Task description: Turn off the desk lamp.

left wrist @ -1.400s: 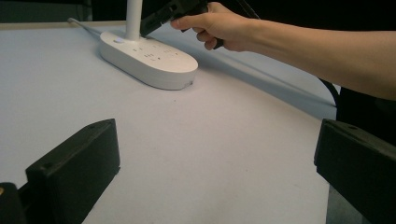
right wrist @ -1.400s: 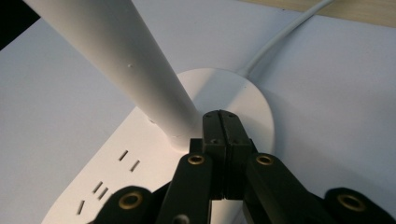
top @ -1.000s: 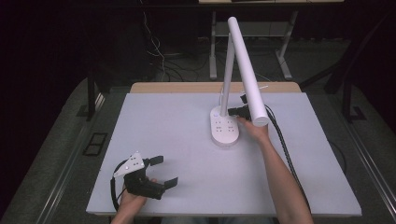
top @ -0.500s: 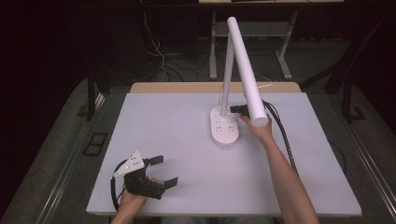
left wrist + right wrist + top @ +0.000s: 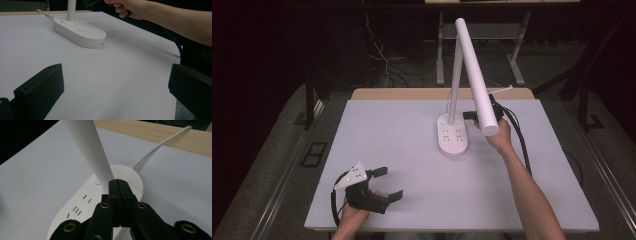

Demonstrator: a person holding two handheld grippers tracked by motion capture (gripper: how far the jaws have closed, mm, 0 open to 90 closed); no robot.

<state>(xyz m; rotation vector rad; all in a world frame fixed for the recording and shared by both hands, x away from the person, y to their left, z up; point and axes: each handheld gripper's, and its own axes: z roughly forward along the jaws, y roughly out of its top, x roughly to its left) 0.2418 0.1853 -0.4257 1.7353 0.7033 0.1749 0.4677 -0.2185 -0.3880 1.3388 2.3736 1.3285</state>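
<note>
Desk lamp (image 5: 462, 85) stands on the desk (image 5: 402, 150), toward its back; the right gripper (image 5: 119, 192), fingers pressed together, hovers over its base (image 5: 95, 205), seemingly to poke the button (image 5: 97, 181). Left gripper (image 5: 382, 182) rests spread, idle.

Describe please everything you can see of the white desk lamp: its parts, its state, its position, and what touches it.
The white desk lamp looks like smooth matte plastic. Its oval base lies flat on the table, right of the middle, and carries socket slots and a small round button beside a thin upright post. From the post's top a long tube head slants down toward the person. A white cord leaves the base toward the far wooden edge. The right claw, jaws together, is by the post over the base; contact is unclear.
</note>
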